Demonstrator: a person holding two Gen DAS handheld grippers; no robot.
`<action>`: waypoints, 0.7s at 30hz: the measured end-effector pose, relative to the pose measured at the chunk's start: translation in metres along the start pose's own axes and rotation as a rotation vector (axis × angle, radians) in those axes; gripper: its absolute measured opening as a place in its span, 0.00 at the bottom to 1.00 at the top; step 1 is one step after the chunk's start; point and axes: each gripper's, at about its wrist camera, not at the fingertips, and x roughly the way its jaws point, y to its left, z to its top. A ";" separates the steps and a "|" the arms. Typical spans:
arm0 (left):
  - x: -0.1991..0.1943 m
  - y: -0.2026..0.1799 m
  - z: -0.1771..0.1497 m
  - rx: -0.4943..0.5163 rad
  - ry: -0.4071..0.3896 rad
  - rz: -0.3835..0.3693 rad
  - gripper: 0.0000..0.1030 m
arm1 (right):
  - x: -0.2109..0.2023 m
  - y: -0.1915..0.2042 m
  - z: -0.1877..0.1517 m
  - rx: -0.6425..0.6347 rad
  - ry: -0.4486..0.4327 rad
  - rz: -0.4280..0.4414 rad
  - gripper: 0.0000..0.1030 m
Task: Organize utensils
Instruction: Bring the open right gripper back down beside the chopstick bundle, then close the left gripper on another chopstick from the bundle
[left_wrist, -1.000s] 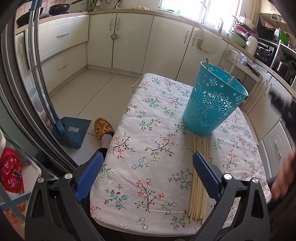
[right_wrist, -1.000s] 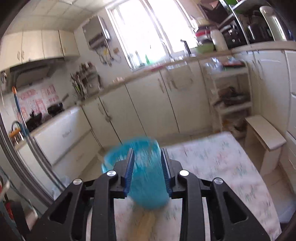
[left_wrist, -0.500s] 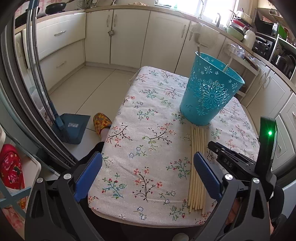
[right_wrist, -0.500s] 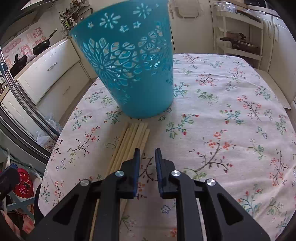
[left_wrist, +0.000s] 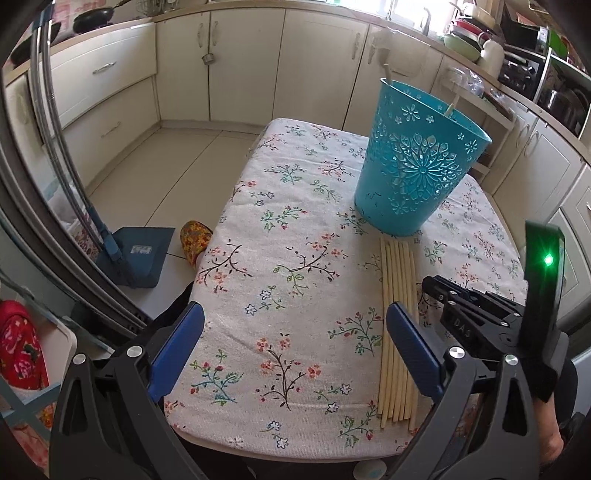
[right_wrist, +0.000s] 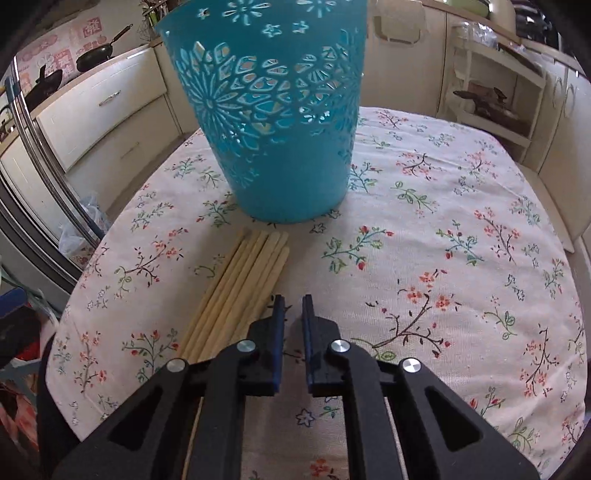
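one teal basket (left_wrist: 413, 173) far right; about seven loose chopsticks (left_wrist: 397, 332) near it, two more sticks (left_wrist: 450, 109) inside; two grippers.

Blue dustpan (left_wrist: 138, 254), patterned slipper (left_wrist: 195, 240) on floor beside floral tablecloth (left_wrist: 288, 229).

Pale wooden chopsticks (left_wrist: 397, 332) are lying flat in a tight parallel bundle, far ends just short of the basket; the teal cut-out basket (left_wrist: 415, 166) is standing upright, holding two sticks.

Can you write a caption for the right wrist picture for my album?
Right hand-held gripper nearly closed beside chopsticks lying before a teal basket.
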 end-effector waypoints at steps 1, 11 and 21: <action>0.000 -0.001 0.001 -0.002 -0.003 -0.001 0.92 | -0.003 -0.003 0.000 0.033 -0.007 0.034 0.08; 0.000 0.001 0.000 -0.004 0.007 0.008 0.92 | 0.003 0.020 -0.002 -0.015 -0.010 0.026 0.12; 0.019 -0.007 0.006 0.037 0.042 -0.006 0.92 | -0.004 -0.003 -0.005 -0.110 0.016 -0.054 0.08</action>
